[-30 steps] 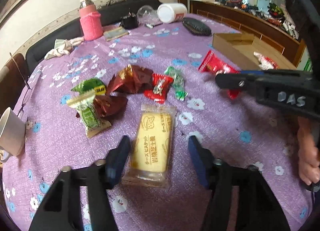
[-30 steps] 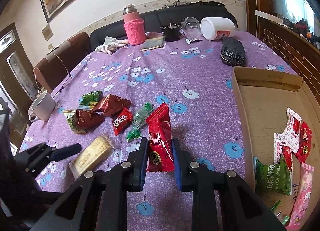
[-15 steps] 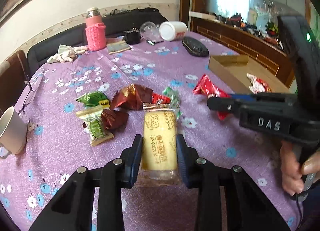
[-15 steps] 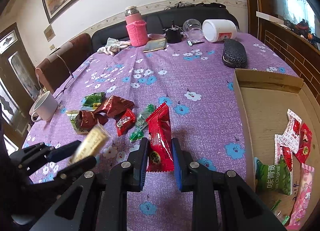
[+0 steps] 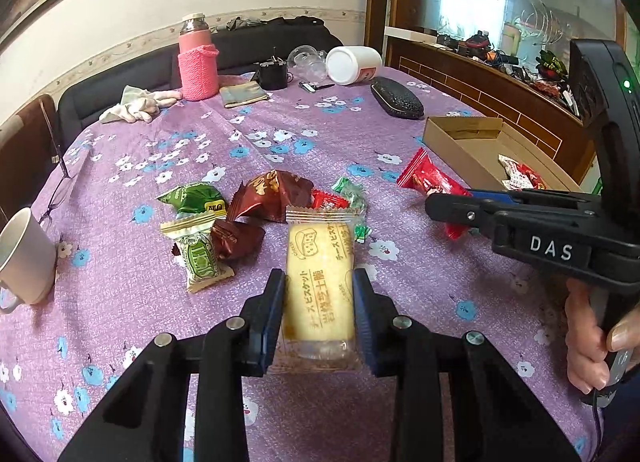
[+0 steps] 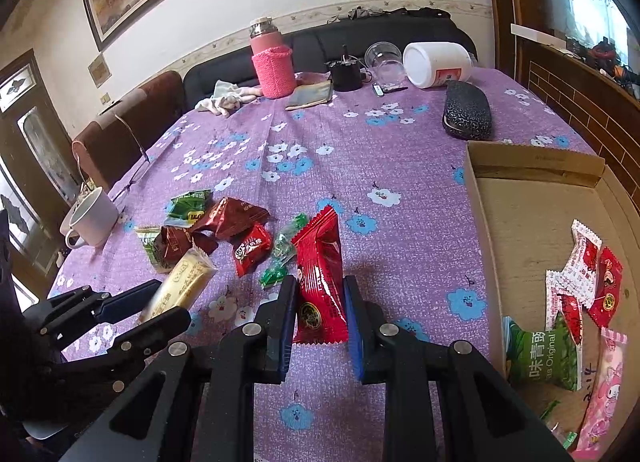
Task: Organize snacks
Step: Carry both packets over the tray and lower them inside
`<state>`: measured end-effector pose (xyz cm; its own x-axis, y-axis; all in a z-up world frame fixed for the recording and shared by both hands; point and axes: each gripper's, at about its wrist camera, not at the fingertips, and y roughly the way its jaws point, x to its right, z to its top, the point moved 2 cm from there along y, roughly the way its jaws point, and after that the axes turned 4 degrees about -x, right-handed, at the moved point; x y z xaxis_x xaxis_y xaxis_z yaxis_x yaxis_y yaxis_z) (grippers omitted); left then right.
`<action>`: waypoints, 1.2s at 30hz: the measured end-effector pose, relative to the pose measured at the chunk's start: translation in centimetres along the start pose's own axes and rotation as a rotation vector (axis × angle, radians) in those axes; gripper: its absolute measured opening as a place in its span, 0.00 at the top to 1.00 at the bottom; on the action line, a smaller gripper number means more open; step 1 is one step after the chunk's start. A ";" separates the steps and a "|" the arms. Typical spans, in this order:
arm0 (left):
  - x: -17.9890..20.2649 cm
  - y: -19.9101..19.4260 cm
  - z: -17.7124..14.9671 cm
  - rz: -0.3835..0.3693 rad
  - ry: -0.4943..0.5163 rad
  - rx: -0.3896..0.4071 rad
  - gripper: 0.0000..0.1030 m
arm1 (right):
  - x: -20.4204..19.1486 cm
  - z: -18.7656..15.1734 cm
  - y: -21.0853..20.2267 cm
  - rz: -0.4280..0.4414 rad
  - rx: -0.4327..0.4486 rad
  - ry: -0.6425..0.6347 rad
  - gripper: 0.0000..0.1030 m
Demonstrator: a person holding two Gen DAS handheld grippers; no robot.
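Observation:
My left gripper is shut on a yellow cheese biscuit pack and holds it above the purple tablecloth; it also shows in the right wrist view. My right gripper is shut on a red snack packet, which also shows in the left wrist view, held above the cloth left of the cardboard box. Several loose snacks lie in a pile: a green packet, brown packets and a green-white pack.
The cardboard box at the right holds several snack packets. A white mug stands at the left edge. A pink bottle, white jar, black case and cloth sit at the far side.
My left gripper closed on the biscuit pack and lifted it off the table. My right gripper stays shut on the red packet, nearly still.

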<state>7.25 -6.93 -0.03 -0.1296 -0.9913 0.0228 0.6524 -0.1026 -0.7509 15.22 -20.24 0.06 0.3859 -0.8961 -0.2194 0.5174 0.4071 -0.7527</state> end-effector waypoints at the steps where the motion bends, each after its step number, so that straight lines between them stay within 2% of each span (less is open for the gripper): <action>1: 0.0 0.0 0.0 0.001 0.000 0.000 0.69 | 0.1 0.0 -0.1 0.002 0.003 0.003 0.77; 7: -0.1 0.2 0.2 -0.021 -0.022 -0.004 0.69 | 0.9 0.8 -1.3 0.016 0.041 0.032 0.77; 13: 1.3 -0.6 1.1 -0.048 -0.021 0.002 0.69 | 3.9 1.7 -3.0 0.018 0.084 0.138 0.77; 18: 4.7 -0.9 2.7 -0.079 0.024 0.012 0.69 | 7.4 2.3 -4.6 -0.020 0.129 0.251 0.77; 26: 11.8 0.4 5.1 -0.174 0.090 0.012 0.69 | 14.7 2.6 -7.3 -0.082 0.177 0.468 0.77; 36: 18.5 2.4 5.9 -0.256 0.142 -0.016 0.68 | 22.5 1.0 -8.8 -0.051 0.142 0.672 0.77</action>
<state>10.80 -25.99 2.50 -0.3927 -0.9116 0.1212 0.5731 -0.3456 -0.7431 20.14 -43.82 2.36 -0.1752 -0.8116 -0.5574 0.6351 0.3394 -0.6939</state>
